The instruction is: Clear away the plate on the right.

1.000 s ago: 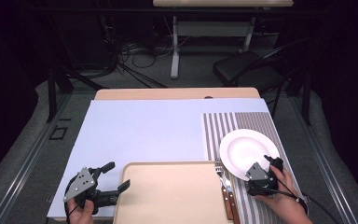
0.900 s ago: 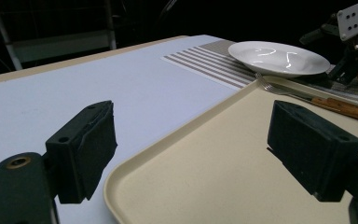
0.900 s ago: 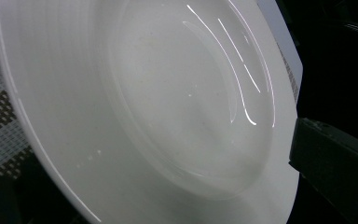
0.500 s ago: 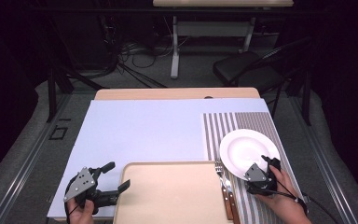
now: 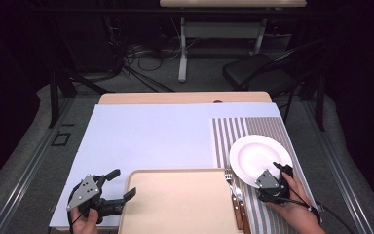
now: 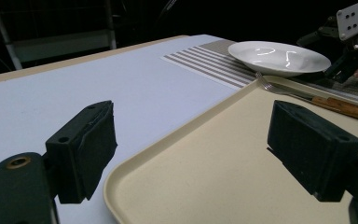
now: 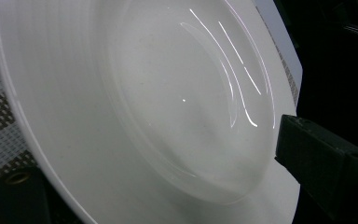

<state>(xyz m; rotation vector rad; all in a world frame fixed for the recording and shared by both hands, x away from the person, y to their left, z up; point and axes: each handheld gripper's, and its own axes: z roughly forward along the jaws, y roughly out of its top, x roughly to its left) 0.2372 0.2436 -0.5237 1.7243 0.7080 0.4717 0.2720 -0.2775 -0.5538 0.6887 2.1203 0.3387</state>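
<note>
1. Our left gripper sits at the near left corner of the table, and its two black jaws are wide apart with nothing between them
2. We see one jaw over the pale blue sheet and the other over the tan tray, right at the tray's left edge
3. From the left gripper view, the tray lies under the jaws, bare and smooth
4. Our right gripper is at the near right side, held by a hand, right at the near rim of the white plate
5. In the right gripper view we see the plate very close, with one black jaw low on the left and the other on the right side
6. Those jaws are open wide, with the plate's rim between them; we cannot tell if either jaw touches the plate
7. We see the plate resting on a striped mat on the right part of the table
8. A fork and a knife with a wooden handle lie side by side on the mat, between the tray and the plate
9. We see a dark chair on the floor past the far end of the table
</note>
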